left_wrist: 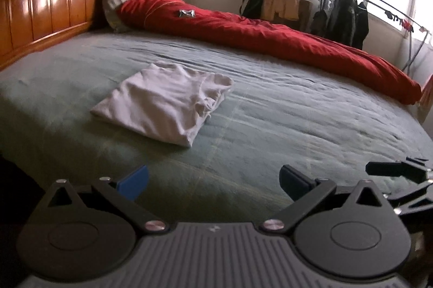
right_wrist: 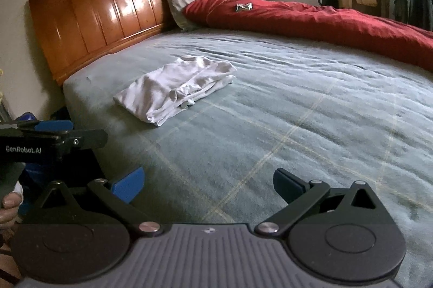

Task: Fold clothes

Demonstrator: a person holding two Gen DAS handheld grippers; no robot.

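Both tools level, low over bed near edge: left tool and right tool spread wide, gripping nothing. Folded white shirt, soft, wrinkled, roughly rectangular, flat on grey-green woven sheet, ahead-left of both, untouched.

1. The left gripper is held level, its jaws spread wide with nothing between them.
2. The right gripper sits likewise, jaws wide apart and empty.
3. The two are side by side; each shows at the near edge of the other's view.
4. Fingertips show at the right wrist view's near left edge.
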